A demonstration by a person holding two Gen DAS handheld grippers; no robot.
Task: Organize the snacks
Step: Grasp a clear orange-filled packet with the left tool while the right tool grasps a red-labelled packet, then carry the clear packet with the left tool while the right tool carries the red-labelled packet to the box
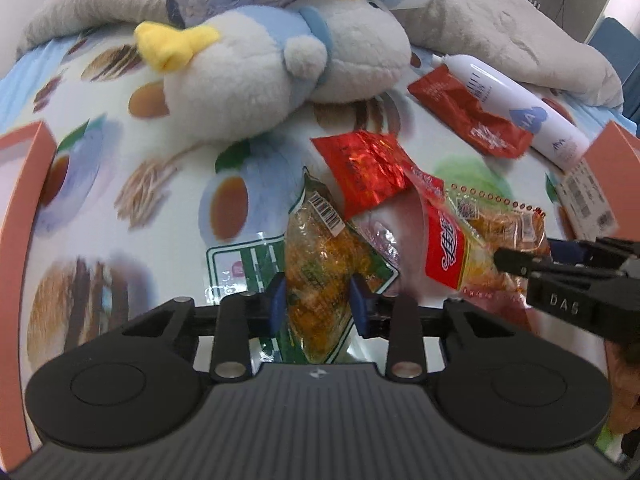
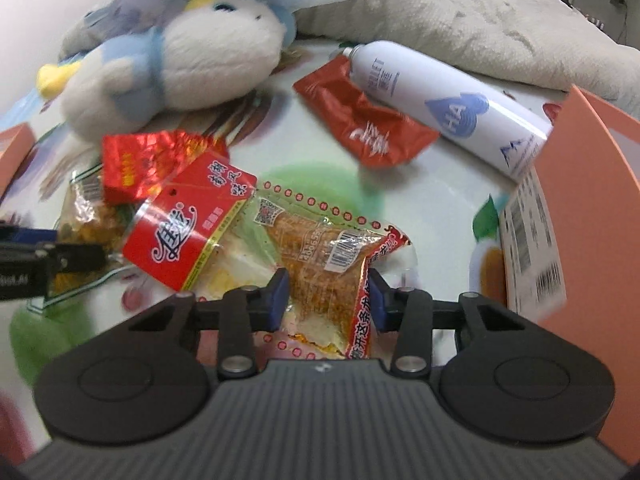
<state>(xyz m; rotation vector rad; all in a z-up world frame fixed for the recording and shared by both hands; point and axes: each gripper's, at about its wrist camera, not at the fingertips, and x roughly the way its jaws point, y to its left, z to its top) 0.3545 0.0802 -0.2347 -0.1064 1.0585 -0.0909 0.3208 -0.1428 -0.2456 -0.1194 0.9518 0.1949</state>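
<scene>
Several snack packs lie in a heap on a printed bedsheet. My left gripper [image 1: 318,302] is shut on a clear green-printed pack of yellow-orange snacks [image 1: 316,264], blue pads pressing both sides. My right gripper [image 2: 328,300] is shut on a clear red-edged pack of orange strips [image 2: 320,256] with a barcode label. Between the two packs lies a clear bag with a red header [image 2: 192,224], partly over them. A crinkled red foil packet [image 1: 368,168] rests on the heap's far side. A dark red sachet [image 2: 368,124] lies farther back beside a white spray can [image 2: 448,108].
A white and blue plush toy [image 1: 260,76] sits behind the heap, with grey pillows [image 2: 480,16] beyond it. An orange box [image 2: 588,208] with a barcode label stands close on the right. Another orange box edge [image 1: 24,200] is at the far left.
</scene>
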